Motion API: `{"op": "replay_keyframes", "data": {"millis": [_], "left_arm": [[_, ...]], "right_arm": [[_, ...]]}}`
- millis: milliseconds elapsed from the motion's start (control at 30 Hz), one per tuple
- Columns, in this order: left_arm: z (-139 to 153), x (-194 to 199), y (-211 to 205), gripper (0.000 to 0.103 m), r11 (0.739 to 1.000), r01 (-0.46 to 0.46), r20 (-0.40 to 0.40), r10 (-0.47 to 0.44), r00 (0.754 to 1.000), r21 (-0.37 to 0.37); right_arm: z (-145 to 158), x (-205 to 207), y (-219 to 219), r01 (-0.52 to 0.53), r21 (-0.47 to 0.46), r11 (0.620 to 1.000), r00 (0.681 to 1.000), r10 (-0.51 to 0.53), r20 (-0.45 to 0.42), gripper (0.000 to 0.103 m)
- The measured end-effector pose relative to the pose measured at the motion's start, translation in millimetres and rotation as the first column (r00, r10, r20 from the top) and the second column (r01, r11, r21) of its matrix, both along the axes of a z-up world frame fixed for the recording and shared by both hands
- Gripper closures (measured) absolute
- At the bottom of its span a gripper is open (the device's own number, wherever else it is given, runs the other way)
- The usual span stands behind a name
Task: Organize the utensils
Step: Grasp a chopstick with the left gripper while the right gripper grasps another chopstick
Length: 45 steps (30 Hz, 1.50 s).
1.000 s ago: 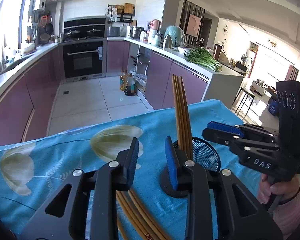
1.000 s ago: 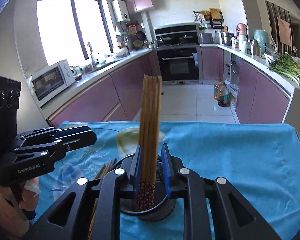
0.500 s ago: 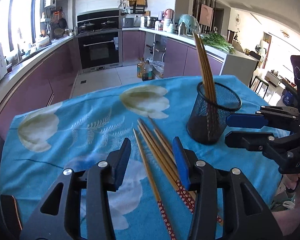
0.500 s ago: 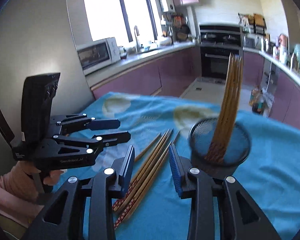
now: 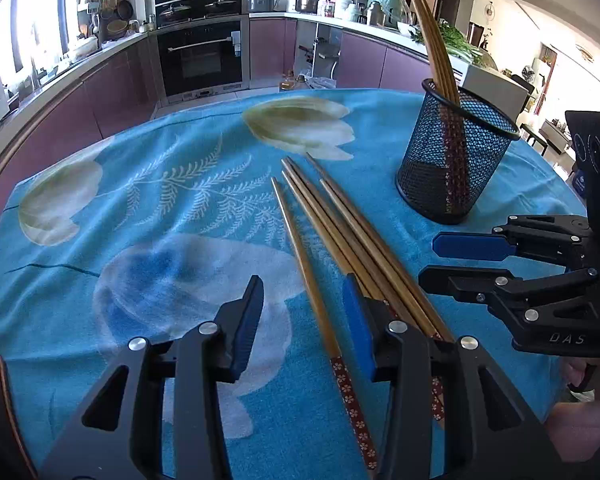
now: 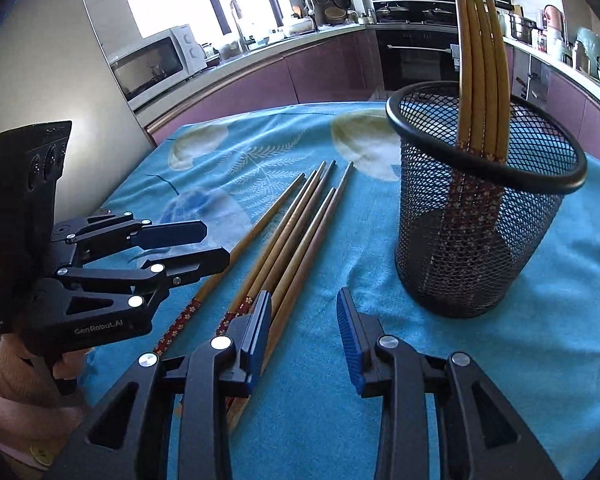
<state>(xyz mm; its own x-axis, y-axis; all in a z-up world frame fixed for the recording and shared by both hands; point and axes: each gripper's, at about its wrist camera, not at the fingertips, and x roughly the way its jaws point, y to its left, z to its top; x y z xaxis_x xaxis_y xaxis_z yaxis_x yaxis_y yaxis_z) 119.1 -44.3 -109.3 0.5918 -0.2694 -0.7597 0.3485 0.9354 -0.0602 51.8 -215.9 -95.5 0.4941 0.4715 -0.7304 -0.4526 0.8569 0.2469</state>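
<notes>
A black mesh cup [image 5: 454, 160] [image 6: 480, 216] stands on the blue floral tablecloth with several wooden chopsticks [image 6: 480, 60] upright in it. Several more chopsticks [image 5: 340, 236] [image 6: 292, 236] lie loose on the cloth, left of the cup. My left gripper [image 5: 304, 320] is open and empty, low over the loose chopsticks' patterned ends; one chopstick lies between its fingers. My right gripper [image 6: 304, 328] is open and empty, near the cloth between the loose chopsticks and the cup. Each gripper also shows in the other's view: the right gripper [image 5: 452, 258] and the left gripper [image 6: 196, 246].
The tablecloth [image 5: 160, 208] covers a round table whose edge falls off toward a kitchen floor. Purple cabinets and an oven [image 5: 202, 56] stand behind. A microwave [image 6: 156, 66] sits on the counter at left.
The right gripper let go of the chopstick bundle, which now stands in the cup, and drew back and down. Both grippers moved back toward me, low over the loose chopsticks.
</notes>
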Motion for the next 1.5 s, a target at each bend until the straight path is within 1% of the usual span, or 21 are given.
{"op": "replay_keyframes", "data": {"millis": [133,433,533,700,900,1000,1167,1267,1333,1433,1500], "left_arm": [[-4.9,5.4,-1.4,0.069,1.0,-0.002,-0.021,0.002,1.0,0.002],[-10.2,12.5,-4.1,0.072,1.0,0.002,-0.039,-0.002,0.999,0.001],[-11.3,12.3,-3.3,0.075,1.0,0.0,-0.043,0.0,0.999,0.002],[-11.6,14.2,-2.3,0.075,1.0,0.0,-0.048,0.0,0.999,-0.001],[-12.4,20.9,-6.3,0.075,1.0,0.004,-0.046,-0.004,0.999,0.012],[-12.6,25.9,-9.0,0.075,1.0,0.003,-0.048,-0.002,0.999,0.017],[-13.3,30.4,-11.8,0.078,1.0,0.003,-0.043,-0.002,0.999,0.03],[-13.2,31.5,-10.9,0.08,1.0,-0.008,-0.044,0.009,0.999,0.029],[-13.6,31.7,-10.0,0.085,0.999,-0.019,-0.044,0.02,0.999,0.028],[-13.7,32.4,-9.6,0.091,0.999,-0.028,-0.05,0.029,0.998,0.015],[-13.6,32.4,-8.9,0.092,0.999,-0.041,-0.054,0.041,0.998,0.007]], "right_arm": [[-2.7,4.8,4.8,0.009,-0.019,1.0,1.0,-0.009,-0.002,0.072],[-5.7,11.1,9.1,0.016,-0.048,0.999,1.0,-0.017,-0.007,0.074],[-5.2,12.2,13.8,0.018,-0.065,0.998,1.0,-0.018,-0.005,0.074],[-5.2,13.6,20.2,0.01,-0.092,0.996,1.0,-0.011,-0.007,0.075],[-7.5,23.2,31.3,0.03,-0.131,0.991,1.0,-0.029,0.008,0.076],[-8.3,30.2,34.5,0.047,-0.127,0.991,0.999,-0.045,0.016,0.076],[-9.2,35.6,36.9,0.068,-0.118,0.991,0.998,-0.066,0.022,0.077],[-9.3,37.8,35.1,0.079,-0.109,0.991,0.997,-0.078,0.018,0.083],[-9.2,38.4,32.9,0.075,-0.085,0.994,0.997,-0.075,0.005,0.091],[-9.6,38.1,32.1,0.076,-0.072,0.995,0.997,-0.077,0.0,0.093],[-9.2,38.6,29.9,0.078,-0.055,0.995,0.997,-0.079,-0.009,0.094]]}}
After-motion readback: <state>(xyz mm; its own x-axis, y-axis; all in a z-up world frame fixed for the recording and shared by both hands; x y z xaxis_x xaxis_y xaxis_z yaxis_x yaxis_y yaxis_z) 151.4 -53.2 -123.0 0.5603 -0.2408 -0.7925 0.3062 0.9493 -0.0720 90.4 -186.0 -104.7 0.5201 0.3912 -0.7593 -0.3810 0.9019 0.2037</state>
